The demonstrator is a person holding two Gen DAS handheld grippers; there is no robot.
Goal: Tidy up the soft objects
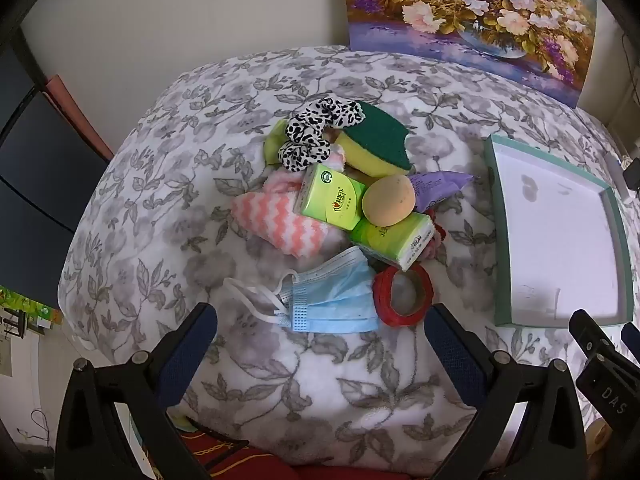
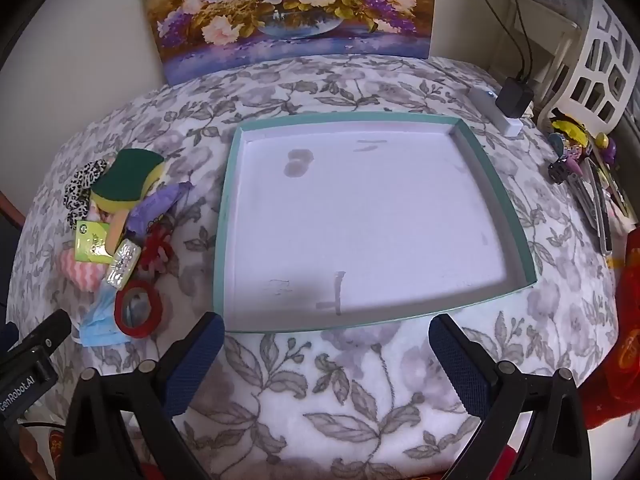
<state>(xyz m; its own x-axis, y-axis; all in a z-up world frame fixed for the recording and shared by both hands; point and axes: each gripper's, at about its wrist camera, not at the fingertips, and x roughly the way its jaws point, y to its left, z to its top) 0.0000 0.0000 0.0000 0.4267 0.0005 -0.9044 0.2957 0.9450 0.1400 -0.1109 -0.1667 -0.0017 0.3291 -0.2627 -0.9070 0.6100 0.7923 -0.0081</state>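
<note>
Blue-padded fingers [image 1: 192, 344] of the left gripper [image 1: 320, 344] stand spread wide over the floral blanket [image 1: 160, 160], grasping nothing and touching nothing; just ahead of them lies the blue face mask [image 1: 332, 296], its long axis running left to right, ear loops trailing to the left; the red tape roll [image 1: 404, 294] lies flat against the mask's right end. Behind these sits the heap: 2 green tissue packs, the near one [image 1: 394, 240] pointing along a line from upper left to lower right, the far one [image 1: 330, 196] tilted up against it; a tan egg-shaped sponge [image 1: 388, 200] rests on both; a pink zigzag cloth [image 1: 276, 220] lies to the left, a purple packet [image 1: 440, 184] points right, and a yellow sponge with green scouring face [image 1: 376, 140] and a leopard-print scrunchie [image 1: 316, 132] sit at the back.

In the right wrist view the right gripper [image 2: 324, 344] is likewise released, jaws wide apart, holding nothing, hovering at the near edge of the teal-rimmed tray [image 2: 224, 220]; the tray holds nothing but faint marks on its white floor; the heap lies just left of it. A flower painting [image 2: 288, 12] leans against the wall behind; a white charger block [image 2: 496, 112] and a white basket [image 2: 596, 76] stand at the right.
</note>
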